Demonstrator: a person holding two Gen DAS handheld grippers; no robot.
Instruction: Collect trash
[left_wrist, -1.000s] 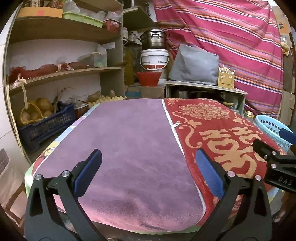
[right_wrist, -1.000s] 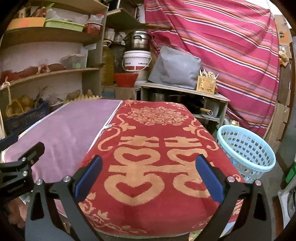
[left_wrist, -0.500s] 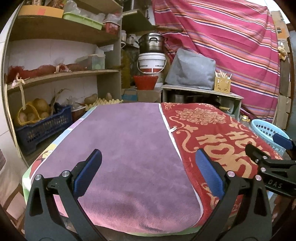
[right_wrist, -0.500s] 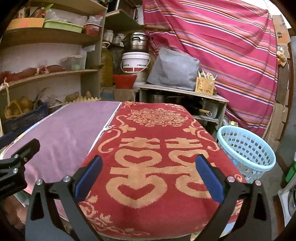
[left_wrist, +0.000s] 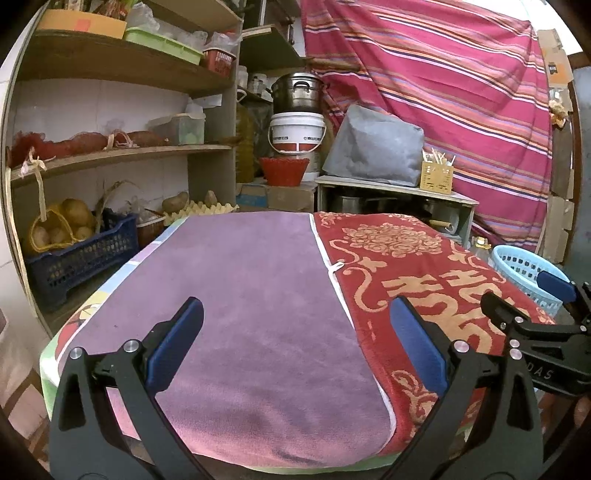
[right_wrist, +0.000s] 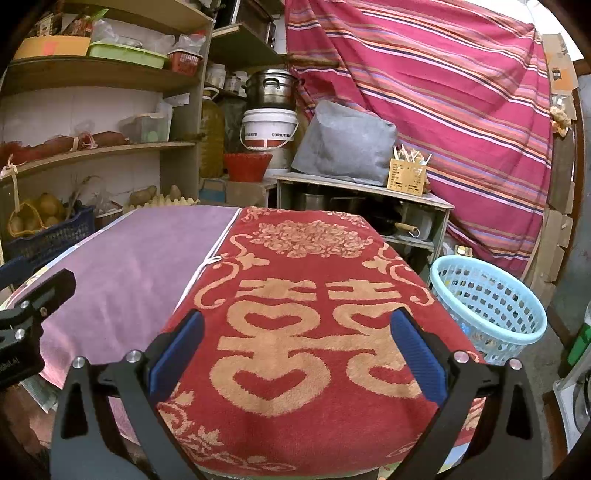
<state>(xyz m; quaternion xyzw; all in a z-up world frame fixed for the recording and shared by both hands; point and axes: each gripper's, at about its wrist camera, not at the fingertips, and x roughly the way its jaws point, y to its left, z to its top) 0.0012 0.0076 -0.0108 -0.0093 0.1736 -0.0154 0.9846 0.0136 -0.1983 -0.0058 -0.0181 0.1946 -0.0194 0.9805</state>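
My left gripper (left_wrist: 295, 341) and right gripper (right_wrist: 295, 341) both gape, holding nothing, over two towels: one purple (left_wrist: 251, 295), one red (right_wrist: 303, 332). One pale-blue perforated basket (right_wrist: 491, 295) stands beside the worktop.

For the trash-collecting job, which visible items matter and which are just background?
Job-related:
- light blue basket
- left hand-held gripper, open, empty
- right hand-held gripper, open, empty

Background:
- purple towel
- red towel
- metal pot
- white bucket

No loose trash is visible on the towels.
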